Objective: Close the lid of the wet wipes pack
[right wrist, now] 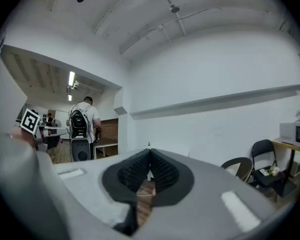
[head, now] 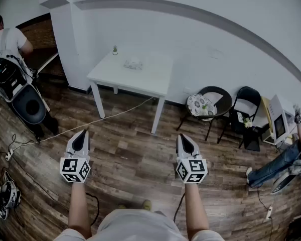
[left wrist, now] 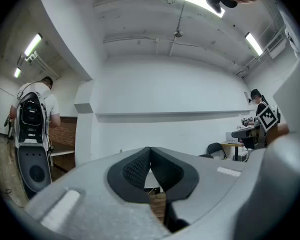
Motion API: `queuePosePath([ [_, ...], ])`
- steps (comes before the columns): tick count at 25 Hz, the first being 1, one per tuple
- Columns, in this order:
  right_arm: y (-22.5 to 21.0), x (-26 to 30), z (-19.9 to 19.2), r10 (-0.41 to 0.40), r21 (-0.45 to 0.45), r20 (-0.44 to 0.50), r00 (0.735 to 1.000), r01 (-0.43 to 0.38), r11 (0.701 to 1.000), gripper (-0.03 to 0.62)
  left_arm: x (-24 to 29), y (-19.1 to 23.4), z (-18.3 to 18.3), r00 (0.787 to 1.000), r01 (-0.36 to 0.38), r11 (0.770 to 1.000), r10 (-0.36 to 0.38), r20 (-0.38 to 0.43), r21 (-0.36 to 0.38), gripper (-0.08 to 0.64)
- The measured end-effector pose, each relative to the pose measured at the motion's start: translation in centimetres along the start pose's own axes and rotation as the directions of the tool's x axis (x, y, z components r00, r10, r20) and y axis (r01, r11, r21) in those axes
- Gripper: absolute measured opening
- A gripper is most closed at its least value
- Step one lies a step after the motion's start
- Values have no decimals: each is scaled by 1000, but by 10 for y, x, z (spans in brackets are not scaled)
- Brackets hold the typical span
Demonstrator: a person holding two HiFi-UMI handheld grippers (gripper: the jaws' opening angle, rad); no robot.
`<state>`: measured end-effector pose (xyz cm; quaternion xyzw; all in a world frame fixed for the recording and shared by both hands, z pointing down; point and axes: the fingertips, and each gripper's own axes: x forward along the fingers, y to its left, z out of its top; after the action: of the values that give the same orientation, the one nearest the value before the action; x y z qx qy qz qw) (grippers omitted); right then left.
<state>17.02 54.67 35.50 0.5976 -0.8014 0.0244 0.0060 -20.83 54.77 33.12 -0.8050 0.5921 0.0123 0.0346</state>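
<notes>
Left hand-held gripper (head: 84,133) and right hand-held gripper (head: 181,137) were both empty, jaws pressed together, carried low over the floor (head: 135,159). I read that as an approach posture. Pack (head: 133,64) sat on the tabletop (head: 155,82), well ahead; its lid was too small to read.

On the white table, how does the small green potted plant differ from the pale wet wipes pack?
The small green potted plant stands upright at the back edge of the white table, by the wall; the pale wet wipes pack lies flat, nearer the middle. The plant is narrow and tall, the pack wide and low. Both rest on the table, apart from each other. The pack's lid is too small to judge.
</notes>
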Motion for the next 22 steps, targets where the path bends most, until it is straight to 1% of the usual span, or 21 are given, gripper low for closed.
queuePosePath([
  [5,2,-4,-2,-7,10,-2,1000,7,1000,3,-2,-3,4,1000,11,1000,-11,5,10,6],
  [12,3,-1,-5,-2,18,-2,1000,2,1000,3,3,-6,4,1000,27,1000,-27,12,2,6],
  [17,11,4,-3,12,-11,2,1000,-12,1000,3,7,-9,-1,999,43,999,-43,3,1,6],
  [22,7,4,-6,4,-15,-5,1000,-4,1000,3,8,-18,-2,999,52,999,-52,-3,-2,6],
])
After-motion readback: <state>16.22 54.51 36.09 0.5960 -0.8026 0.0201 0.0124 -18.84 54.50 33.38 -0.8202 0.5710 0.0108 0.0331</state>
